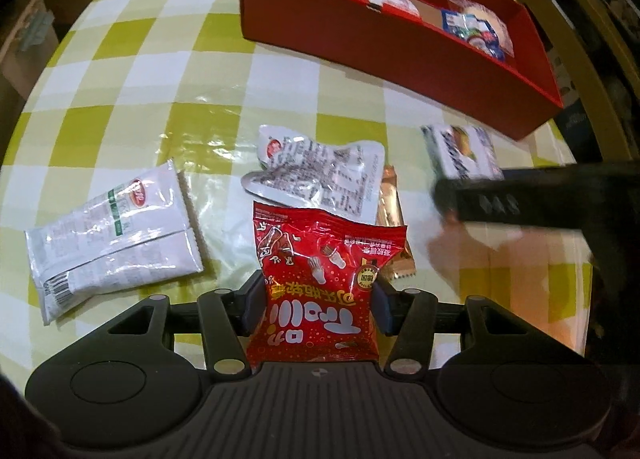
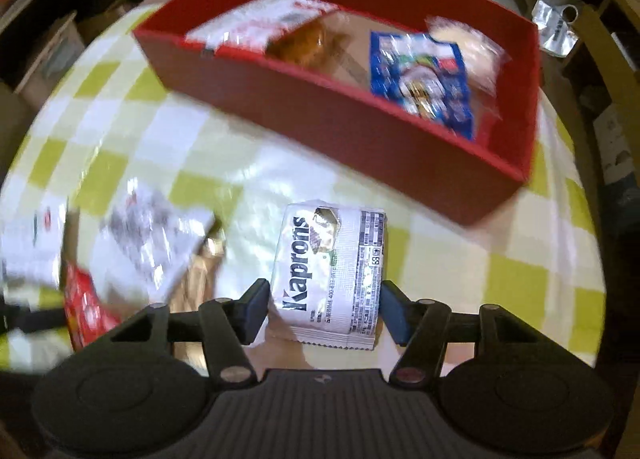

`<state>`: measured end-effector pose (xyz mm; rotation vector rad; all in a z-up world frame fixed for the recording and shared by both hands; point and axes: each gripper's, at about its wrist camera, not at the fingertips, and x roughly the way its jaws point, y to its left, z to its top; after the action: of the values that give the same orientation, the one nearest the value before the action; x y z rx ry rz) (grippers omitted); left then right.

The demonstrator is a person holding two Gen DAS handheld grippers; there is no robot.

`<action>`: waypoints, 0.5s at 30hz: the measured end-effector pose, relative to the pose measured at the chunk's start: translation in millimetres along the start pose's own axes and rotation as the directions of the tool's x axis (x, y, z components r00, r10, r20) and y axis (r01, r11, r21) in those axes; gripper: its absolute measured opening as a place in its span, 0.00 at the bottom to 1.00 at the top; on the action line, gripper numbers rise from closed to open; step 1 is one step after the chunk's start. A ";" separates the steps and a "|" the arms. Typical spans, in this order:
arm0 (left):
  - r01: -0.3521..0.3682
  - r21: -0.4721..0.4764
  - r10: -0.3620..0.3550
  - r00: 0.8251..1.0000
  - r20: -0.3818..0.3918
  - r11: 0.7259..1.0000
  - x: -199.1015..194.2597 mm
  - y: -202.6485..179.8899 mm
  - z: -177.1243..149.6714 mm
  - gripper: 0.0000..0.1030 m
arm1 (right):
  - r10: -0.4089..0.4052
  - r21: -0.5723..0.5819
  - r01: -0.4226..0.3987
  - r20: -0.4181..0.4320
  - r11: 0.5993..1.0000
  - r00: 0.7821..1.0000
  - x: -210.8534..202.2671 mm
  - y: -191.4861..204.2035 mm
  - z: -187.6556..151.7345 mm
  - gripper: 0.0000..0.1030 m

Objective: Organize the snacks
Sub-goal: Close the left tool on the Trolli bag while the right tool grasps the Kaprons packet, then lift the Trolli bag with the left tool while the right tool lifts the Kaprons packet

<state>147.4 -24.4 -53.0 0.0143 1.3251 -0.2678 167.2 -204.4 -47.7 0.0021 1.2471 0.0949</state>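
My left gripper [image 1: 318, 299] is shut on a red snack bag [image 1: 320, 259], its pads pressing both sides. Just beyond lie a crumpled white packet [image 1: 320, 175], a gold wrapped bar [image 1: 394, 219] and a larger white packet [image 1: 116, 235] to the left. My right gripper [image 2: 324, 307] is shut on a white Kaprons packet [image 2: 332, 259], a pad against each long edge. The left wrist view shows that packet [image 1: 460, 151] with a blurred dark finger of the right gripper [image 1: 480, 199] in front. A red box [image 2: 320, 111] behind holds several snacks, among them a blue packet [image 2: 424, 75].
A green-and-white checked cloth [image 1: 160, 79] covers the round table. The red box [image 1: 400, 47] stands at the far right, near the edge. Cardboard boxes [image 1: 24, 39] sit beyond the left edge. A wooden frame [image 1: 592, 39] stands to the right.
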 end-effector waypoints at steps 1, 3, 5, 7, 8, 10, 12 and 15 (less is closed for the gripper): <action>-0.002 0.001 0.002 1.000 -0.004 1.000 1.2 -0.3 -0.9 0.60 | 0.000 -0.004 0.000 -0.006 1.000 1.000 -2.2 -2.0 -7.1 0.65; -0.003 0.003 0.003 1.000 -0.015 1.000 4.2 -0.8 -2.8 0.60 | 0.001 -0.013 -0.001 -0.016 1.000 1.000 -4.3 -2.8 -18.5 0.65; -0.012 0.007 0.012 1.000 -0.017 1.000 6.8 -2.8 -5.1 0.62 | -0.005 -0.018 0.005 -0.013 1.000 1.000 -4.6 -3.3 -26.6 0.65; -0.029 0.012 0.030 0.999 -0.012 0.999 9.0 -4.9 -5.5 0.71 | -0.007 -0.021 0.007 -0.006 1.000 1.000 -4.6 -3.5 -26.3 0.66; -0.038 0.011 0.038 0.999 -0.009 0.999 10.2 -5.7 -5.3 0.74 | -0.008 -0.014 0.008 -0.002 1.000 1.000 -3.9 -3.0 -25.0 0.67; -0.047 0.007 0.047 0.999 -0.002 0.999 12.5 -6.4 -4.9 0.83 | -0.007 -0.009 0.007 0.009 1.000 1.000 -3.8 -3.6 -25.3 0.73; -0.057 -0.001 0.057 0.998 -0.006 0.998 16.8 -5.5 -4.5 0.83 | -0.019 -0.022 0.019 0.017 1.000 1.000 2.3 1.5 -21.9 0.87; -0.070 -0.018 0.070 0.997 -0.022 0.997 25.9 -2.4 -3.3 0.83 | -0.048 -0.044 0.048 0.009 0.998 0.999 10.5 5.2 -21.9 1.00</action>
<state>149.4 -30.9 -78.3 0.0478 1.3452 -0.1965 149.4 -199.6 -64.3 -0.0660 1.2356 0.0810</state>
